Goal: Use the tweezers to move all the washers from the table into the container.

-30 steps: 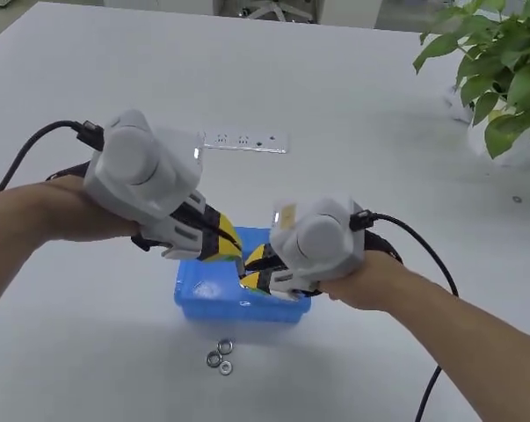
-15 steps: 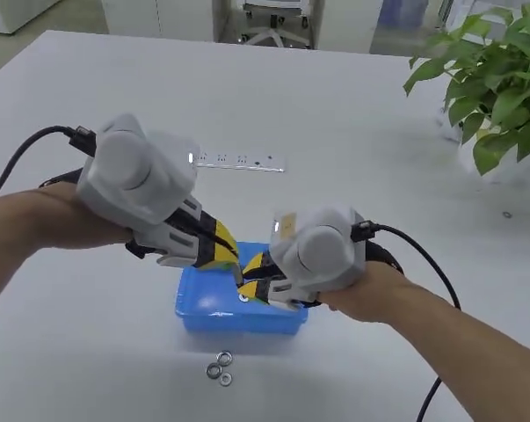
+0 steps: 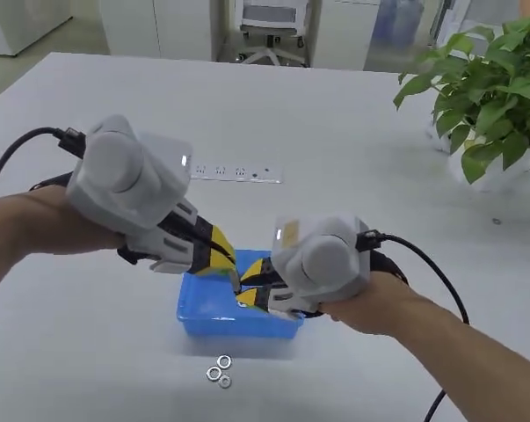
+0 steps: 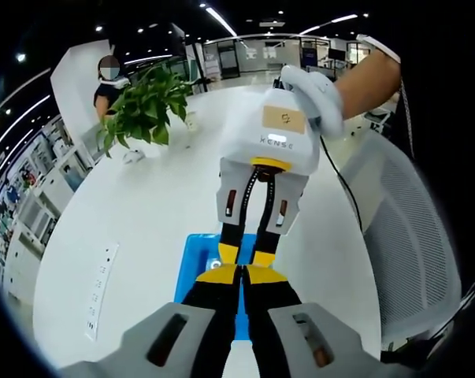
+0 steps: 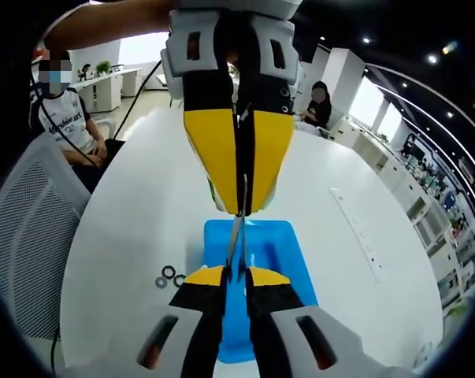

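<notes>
Left gripper (image 5: 239, 211) first: jaws pinched tight on the tweezers (image 5: 239, 185), the thin steel sandwiched between the yellow pads. Nose to nose with it, the right gripper (image 5: 235, 277) has its jaws drawn narrow around the tool's other end, and it looks clamped there too (the contact itself is hard to make out). Both noses hover over the blue container (image 3: 238, 327), the tweezers bridging them above its open top.

Just beyond the container's near wall, three washers (image 3: 219, 372) sit in a tight cluster on the white table (image 3: 335, 123), touching or nearly so. Further back lie a power strip (image 3: 236, 172) and a leafy plant (image 3: 484, 97).

These washers look light, thin, hard and slick, and they lie flat, so there's little edge to catch. Best bet: one tip through the hole, the other outside the rim, pinching across the ring. The tweezers themselves are springy, so hold them along the shank and squeeze gently, or a washer may well flick away.
</notes>
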`<move>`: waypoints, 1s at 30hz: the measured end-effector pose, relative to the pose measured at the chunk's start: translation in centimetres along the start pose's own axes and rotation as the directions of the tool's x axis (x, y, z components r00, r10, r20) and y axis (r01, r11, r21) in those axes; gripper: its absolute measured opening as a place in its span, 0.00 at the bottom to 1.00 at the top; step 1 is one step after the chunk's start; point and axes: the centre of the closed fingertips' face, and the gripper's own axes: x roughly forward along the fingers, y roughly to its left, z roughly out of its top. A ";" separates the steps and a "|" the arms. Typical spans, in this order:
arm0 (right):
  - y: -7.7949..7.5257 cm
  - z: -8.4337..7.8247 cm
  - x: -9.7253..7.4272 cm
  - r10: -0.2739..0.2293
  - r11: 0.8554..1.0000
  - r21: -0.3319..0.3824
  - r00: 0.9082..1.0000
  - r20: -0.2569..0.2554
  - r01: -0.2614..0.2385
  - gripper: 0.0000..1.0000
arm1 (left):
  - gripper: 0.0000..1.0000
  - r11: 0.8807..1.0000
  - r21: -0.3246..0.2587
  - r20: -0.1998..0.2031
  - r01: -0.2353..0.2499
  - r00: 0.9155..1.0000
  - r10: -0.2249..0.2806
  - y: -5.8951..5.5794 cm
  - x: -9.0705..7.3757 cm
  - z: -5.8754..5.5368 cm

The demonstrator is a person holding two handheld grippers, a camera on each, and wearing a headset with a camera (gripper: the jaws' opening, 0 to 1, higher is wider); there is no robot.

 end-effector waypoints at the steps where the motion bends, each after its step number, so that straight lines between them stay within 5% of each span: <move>1: 0.1 0.1 -0.1 -0.002 1.000 0.000 1.000 0.002 0.002 0.11 | 0.05 1.000 0.003 -0.002 -0.002 1.000 0.002 -0.1 -0.1 0.0; 14: 1.5 0.7 -0.3 0.002 1.000 -0.005 1.000 0.015 -0.002 0.11 | 0.05 1.000 0.010 0.003 0.011 1.000 -0.011 -1.3 -0.3 0.6; 30: 3.8 0.4 0.3 0.045 0.999 0.027 0.999 0.027 -0.045 0.16 | 0.05 0.999 0.009 0.005 0.032 0.999 -0.032 -3.6 -0.3 -0.1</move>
